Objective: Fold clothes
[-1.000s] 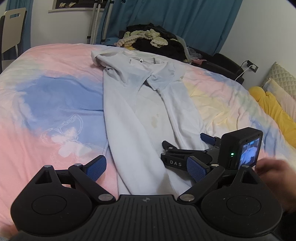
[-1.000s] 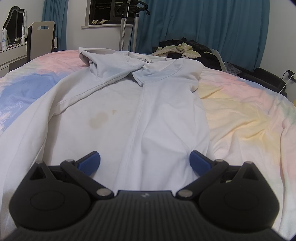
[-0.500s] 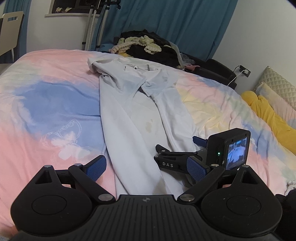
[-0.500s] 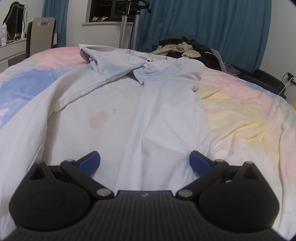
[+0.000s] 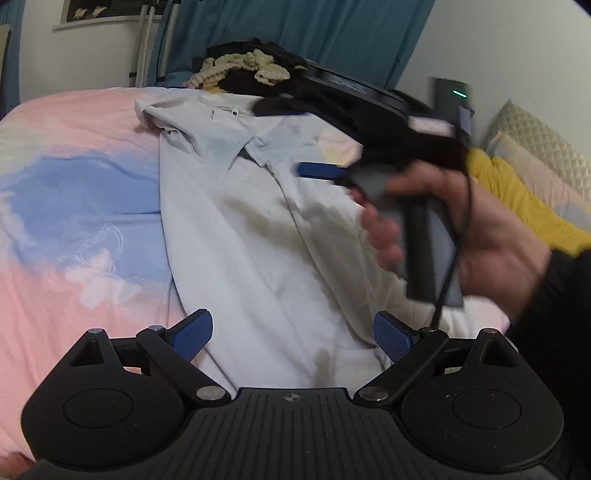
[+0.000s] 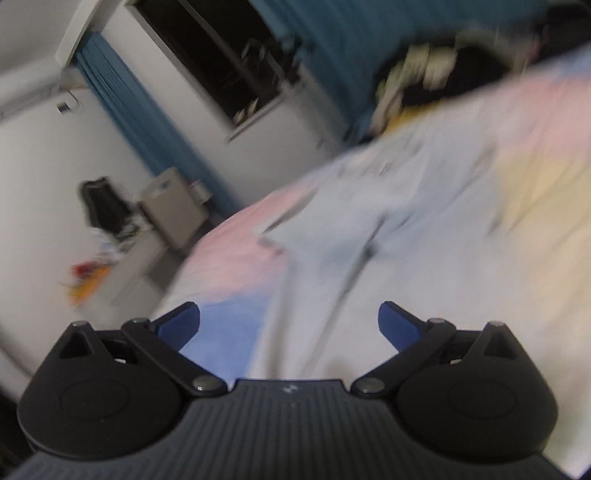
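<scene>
A pale, stained white garment lies lengthwise on the pastel bedspread, collar at the far end. My left gripper is open and empty, low over the garment's near hem. My right gripper is open and empty, tilted and lifted above the garment; that view is blurred by motion. In the left wrist view the right gripper is held up in a hand over the garment's right side.
A heap of dark and cream clothes lies at the far end of the bed by blue curtains. Yellow and quilted pillows sit at the right. A chair and a desk stand beside the bed on the left.
The right gripper has been picked up off the garment, raised and tilted. The left gripper has shifted right and closer over the garment's hem.
</scene>
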Tool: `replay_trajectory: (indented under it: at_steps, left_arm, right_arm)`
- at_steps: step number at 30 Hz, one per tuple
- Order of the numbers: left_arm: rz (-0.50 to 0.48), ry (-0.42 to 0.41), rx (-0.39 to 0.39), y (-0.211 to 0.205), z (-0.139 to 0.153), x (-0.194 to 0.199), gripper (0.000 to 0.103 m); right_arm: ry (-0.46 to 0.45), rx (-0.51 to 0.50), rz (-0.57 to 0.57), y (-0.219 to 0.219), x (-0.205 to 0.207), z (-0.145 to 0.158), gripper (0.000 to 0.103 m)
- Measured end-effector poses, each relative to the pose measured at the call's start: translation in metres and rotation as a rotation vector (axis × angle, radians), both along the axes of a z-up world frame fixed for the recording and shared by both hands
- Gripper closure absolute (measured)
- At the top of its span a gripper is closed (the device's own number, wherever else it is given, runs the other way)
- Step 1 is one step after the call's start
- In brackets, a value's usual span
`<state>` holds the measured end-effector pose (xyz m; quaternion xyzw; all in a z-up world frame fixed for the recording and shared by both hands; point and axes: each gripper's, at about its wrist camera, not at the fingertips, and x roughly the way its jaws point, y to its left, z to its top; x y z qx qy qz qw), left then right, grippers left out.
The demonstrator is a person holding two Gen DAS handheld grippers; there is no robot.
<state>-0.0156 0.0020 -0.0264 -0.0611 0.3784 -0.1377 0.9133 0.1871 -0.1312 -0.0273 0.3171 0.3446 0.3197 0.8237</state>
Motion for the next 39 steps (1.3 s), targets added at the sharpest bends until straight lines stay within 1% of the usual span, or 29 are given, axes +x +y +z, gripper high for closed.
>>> replay_trajectory:
  at_steps: [3, 4, 5, 6, 8, 9, 10, 11, 12, 13, 14, 15, 16, 18, 22, 28, 29, 31, 32, 33, 34, 35, 36, 37, 39]
  left_arm:
    - [-0.034, 0.027, 0.048, -0.009, -0.009, 0.003, 0.008]
    - [-0.039, 0.036, 0.065, -0.012, -0.012, 0.005, 0.008]
    - [-0.042, 0.046, 0.086, -0.015, -0.015, 0.007, 0.009]
    - [-0.049, 0.06, 0.106, -0.018, -0.019, 0.01, 0.011]
    - [-0.069, 0.093, 0.137, -0.023, -0.026, 0.015, 0.015]
    - [-0.077, 0.11, 0.149, -0.025, -0.029, 0.017, 0.02]
    - [-0.084, 0.124, 0.162, -0.027, -0.032, 0.018, 0.023]
    - [-0.096, 0.134, 0.17, -0.029, -0.034, 0.019, 0.035]
    - [-0.112, 0.14, 0.174, -0.03, -0.036, 0.018, 0.049]
    - [-0.127, 0.142, 0.183, -0.033, -0.036, 0.017, 0.054]
    - [-0.142, 0.141, 0.196, -0.035, -0.037, 0.015, 0.069]
    - [-0.156, 0.137, 0.205, -0.037, -0.036, 0.012, 0.081]
    - [-0.163, 0.134, 0.207, -0.037, -0.036, 0.011, 0.096]
    - [-0.167, 0.131, 0.201, -0.036, -0.035, 0.008, 0.1]
    - [-0.2, 0.137, 0.15, -0.032, -0.034, 0.007, 0.1]
    - [-0.217, 0.207, 0.131, -0.031, -0.045, 0.017, 0.1]
    - [-0.217, 0.212, 0.131, -0.031, -0.045, 0.017, 0.099]
    - [-0.219, 0.208, 0.135, -0.032, -0.044, 0.015, 0.096]
    - [-0.225, 0.201, 0.134, -0.032, -0.043, 0.014, 0.09]
    - [-0.232, 0.194, 0.133, -0.033, -0.041, 0.013, 0.072]
    - [-0.238, 0.187, 0.132, -0.033, -0.04, 0.012, 0.059]
    - [-0.243, 0.168, 0.124, -0.032, -0.037, 0.009, 0.033]
    - [-0.245, 0.133, 0.113, -0.031, -0.031, 0.006, 0.023]
    - [-0.246, 0.102, 0.1, -0.029, -0.026, 0.002, 0.023]
    - [-0.242, 0.087, 0.05, -0.022, -0.018, -0.003, 0.023]
  right_arm:
    - [0.132, 0.06, 0.04, 0.013, 0.032, -0.031, 0.013]
    - [0.162, 0.083, 0.048, 0.015, 0.04, -0.041, 0.024]
    - [0.191, 0.097, 0.055, 0.018, 0.045, -0.051, 0.032]
    - [0.213, 0.109, 0.062, 0.02, 0.047, -0.061, 0.038]
    - [0.215, 0.123, 0.089, 0.023, 0.05, -0.07, 0.056]
    - [0.21, 0.124, 0.101, 0.025, 0.05, -0.071, 0.062]
    - [0.206, 0.117, 0.116, 0.028, 0.051, -0.072, 0.081]
    - [0.204, 0.113, 0.127, 0.029, 0.052, -0.072, 0.1]
    - [0.198, 0.115, 0.131, 0.03, 0.053, -0.072, 0.1]
    - [0.182, 0.117, 0.13, 0.03, 0.053, -0.069, 0.1]
    - [0.164, 0.119, 0.129, 0.03, 0.053, -0.065, 0.1]
    - [0.146, 0.112, 0.123, 0.029, 0.054, -0.06, 0.1]
    - [0.128, 0.105, 0.117, 0.029, 0.054, -0.054, 0.1]
    - [0.092, 0.097, 0.101, 0.025, 0.055, -0.043, 0.101]
    - [0.06, 0.047, 0.081, 0.017, 0.051, -0.038, 0.101]
    - [0.014, -0.032, 0.054, 0.005, 0.045, -0.031, 0.1]
    - [0.006, -0.045, 0.049, 0.003, 0.044, -0.03, 0.096]
    - [-0.009, -0.071, 0.04, -0.001, 0.042, -0.028, 0.093]
    - [-0.017, -0.084, 0.035, -0.003, 0.041, -0.027, 0.084]
    - [-0.025, -0.097, 0.03, -0.005, 0.04, -0.026, 0.076]
    - [-0.033, -0.11, 0.026, -0.007, 0.039, -0.025, 0.055]
    - [-0.04, -0.123, 0.021, -0.009, 0.039, -0.024, 0.046]
    - [-0.05, -0.129, 0.011, -0.016, 0.029, -0.017, 0.046]
    - [-0.059, -0.134, 0.0, -0.024, 0.018, -0.01, 0.045]
    - [-0.072, -0.149, -0.023, -0.042, -0.005, 0.004, 0.045]
